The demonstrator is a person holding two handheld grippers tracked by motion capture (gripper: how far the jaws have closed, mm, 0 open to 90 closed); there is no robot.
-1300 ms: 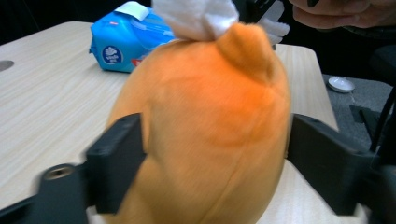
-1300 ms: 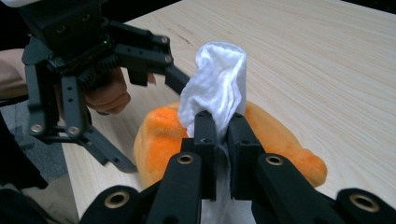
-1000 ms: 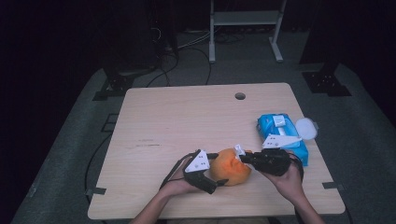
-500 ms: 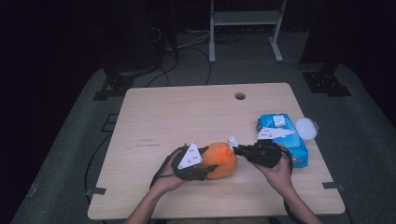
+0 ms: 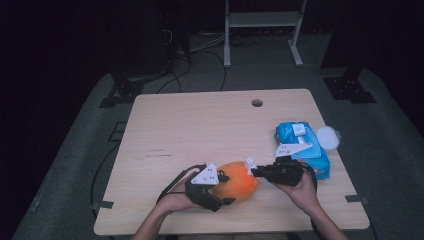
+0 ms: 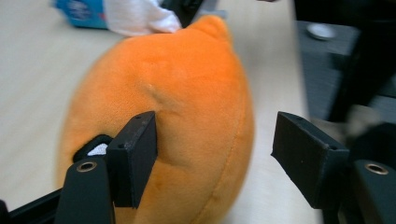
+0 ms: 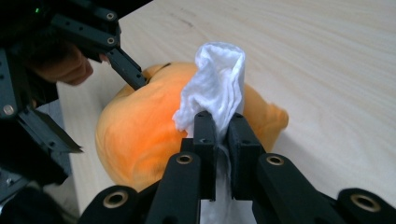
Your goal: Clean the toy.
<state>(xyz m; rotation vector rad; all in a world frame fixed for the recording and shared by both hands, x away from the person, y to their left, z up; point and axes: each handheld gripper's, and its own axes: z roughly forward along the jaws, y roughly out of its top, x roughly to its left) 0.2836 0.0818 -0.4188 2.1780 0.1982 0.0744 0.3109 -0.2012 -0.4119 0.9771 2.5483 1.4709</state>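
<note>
Orange plush toy (image 5: pixel 236 181) between grippers, long axis running left gripper (image 5: pixel 223 189) to right gripper (image 5: pixel 251 169); left half-open, just opening, astride; right clamped on white wipe (image 7: pixel 215 100) touching toy.

The plush toy (image 5: pixel 237 181) lay near on the counter (image 5: pixel 200 125), between both grippers; the wipes pack (image 5: pixel 303 149) sat right.

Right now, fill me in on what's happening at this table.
A person is wiping an orange plush toy near the table's front edge. The right gripper is shut on a folded white wipe, held against the toy. The left gripper straddles the toy; its jaws have just been opening and one stands clear. A blue wipes pack lies to the right.
</note>
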